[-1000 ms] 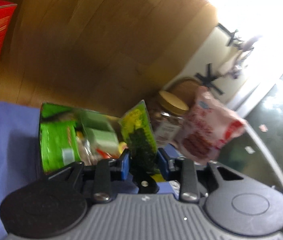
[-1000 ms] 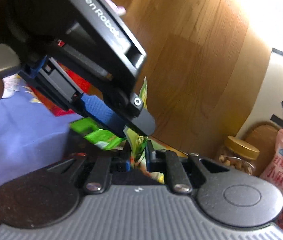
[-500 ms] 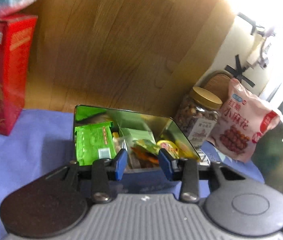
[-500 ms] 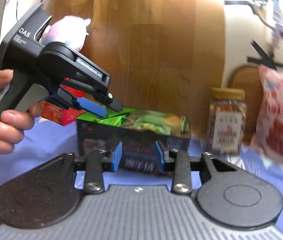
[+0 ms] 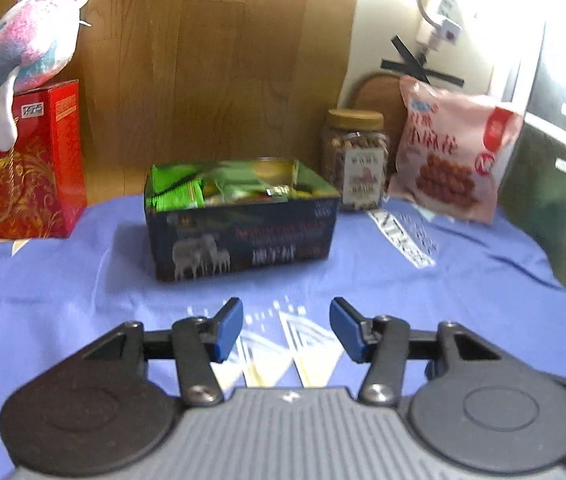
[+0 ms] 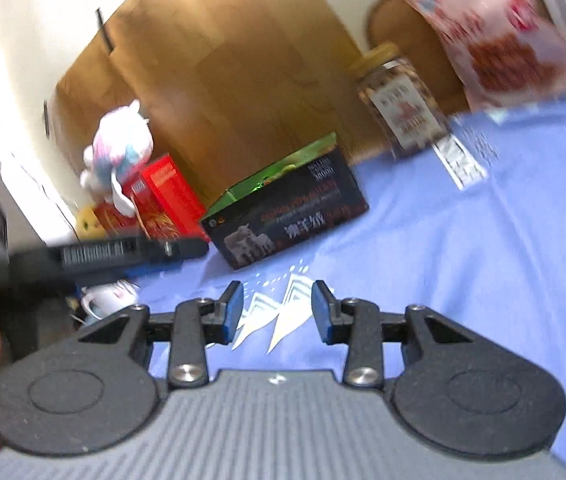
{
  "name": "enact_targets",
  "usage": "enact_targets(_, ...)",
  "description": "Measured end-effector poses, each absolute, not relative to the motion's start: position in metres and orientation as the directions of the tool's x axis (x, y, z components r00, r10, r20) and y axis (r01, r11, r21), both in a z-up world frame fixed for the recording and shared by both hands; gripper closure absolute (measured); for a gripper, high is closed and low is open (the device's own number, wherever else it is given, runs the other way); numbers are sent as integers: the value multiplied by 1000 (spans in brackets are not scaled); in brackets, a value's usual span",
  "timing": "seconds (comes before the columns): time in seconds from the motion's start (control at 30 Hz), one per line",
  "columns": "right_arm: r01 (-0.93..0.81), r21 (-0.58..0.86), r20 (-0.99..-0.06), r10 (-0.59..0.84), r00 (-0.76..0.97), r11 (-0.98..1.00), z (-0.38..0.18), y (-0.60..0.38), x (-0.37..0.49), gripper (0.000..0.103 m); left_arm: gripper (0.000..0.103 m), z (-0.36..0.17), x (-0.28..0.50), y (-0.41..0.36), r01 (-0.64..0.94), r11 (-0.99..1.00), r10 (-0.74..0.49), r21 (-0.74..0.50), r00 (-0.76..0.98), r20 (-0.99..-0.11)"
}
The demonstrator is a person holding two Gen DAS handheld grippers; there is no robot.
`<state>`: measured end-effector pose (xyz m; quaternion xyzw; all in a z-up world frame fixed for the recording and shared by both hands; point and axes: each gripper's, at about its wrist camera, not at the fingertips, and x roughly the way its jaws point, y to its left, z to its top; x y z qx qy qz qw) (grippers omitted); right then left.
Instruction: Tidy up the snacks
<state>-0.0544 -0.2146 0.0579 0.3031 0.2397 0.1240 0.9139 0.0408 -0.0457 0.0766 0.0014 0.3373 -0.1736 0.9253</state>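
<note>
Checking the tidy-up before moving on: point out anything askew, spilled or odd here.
Nothing is spilled or damaged. The snack packets sit jumbled inside the open dark box, and a plush toy lies slumped on the red box.

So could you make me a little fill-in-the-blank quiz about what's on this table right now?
1. The plush toy sits on top of the ____ gift box.
2. The open box of snacks stands on a ____ cloth.
3. The jar with the tan lid stands between the box of snacks and the ____ snack bag.
4. Both the left gripper and the right gripper hold ____ between their blue pads.

Missing words: red; blue; pink; nothing
</note>
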Motion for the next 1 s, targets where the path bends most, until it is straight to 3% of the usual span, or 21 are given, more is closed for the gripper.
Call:
enact_targets(0.13,-81,647,-337,379,862,758,62,-211,-72,59,45,74,20,-49,296,953,-274,-72,731,-625)
enact_targets(0.37,-108,649,-291,377,879,753,72,-205,-92,58,42,71,1,-48,252,967,-213,-31,741,-636)
enact_targets(0.47,-120,647,-279,380,882,753,74,-203,-96,58,30,68,-2,-49,243,970,-199,-21,738,-645)
enact_targets(0.53,-124,644,-275,380,883,755,75,-202,-98,57,12,68,-7,-50,233,972,-177,4,750,-637)
enact_targets(0.7,-109,628,-286,359,888,770,75,-200,-99,52,0,65,-13,-56,223,974,-142,49,757,-637)
enact_targets(1.0,-84,618,-299,332,895,782,69,-203,-100,42,0,54,-11,-57,189,980,-91,71,729,-678)
